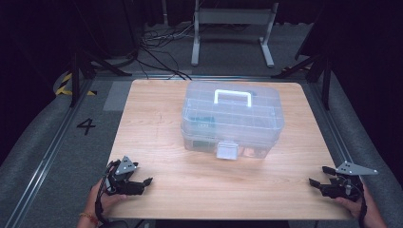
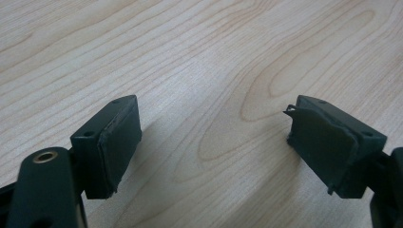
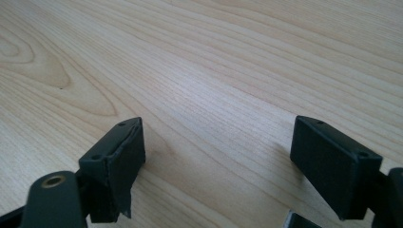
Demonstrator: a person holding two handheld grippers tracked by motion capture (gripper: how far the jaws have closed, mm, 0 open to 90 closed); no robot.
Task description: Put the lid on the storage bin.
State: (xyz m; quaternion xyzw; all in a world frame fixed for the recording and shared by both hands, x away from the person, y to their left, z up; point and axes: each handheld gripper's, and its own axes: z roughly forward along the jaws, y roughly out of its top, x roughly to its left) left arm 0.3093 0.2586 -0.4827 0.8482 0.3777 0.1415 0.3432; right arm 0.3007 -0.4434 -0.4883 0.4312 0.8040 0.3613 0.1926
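Now, from the high view, a clear storage box (image 1: 232, 118) is seen mid-worktop (image 1: 157, 190), latch forward; a "4" (image 1: 86, 126) is read on the floor. Left tongs (image 2: 209, 137) are shown wide open, empty. Right tongs (image 3: 216, 156) likewise. The latch could be missed if approached off-centre.

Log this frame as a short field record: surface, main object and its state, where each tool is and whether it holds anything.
surface: light wooden table
main object: clear plastic storage box with a white handle on top, standing upright mid-table
lid: down; white front latch faces the person
contents: something inside, too blurred to tell
left tool: near the table's near-left corner, jaws open, nothing between them, apart from the box
right tool: near the near-right corner, jaws open, nothing between them, apart from the box
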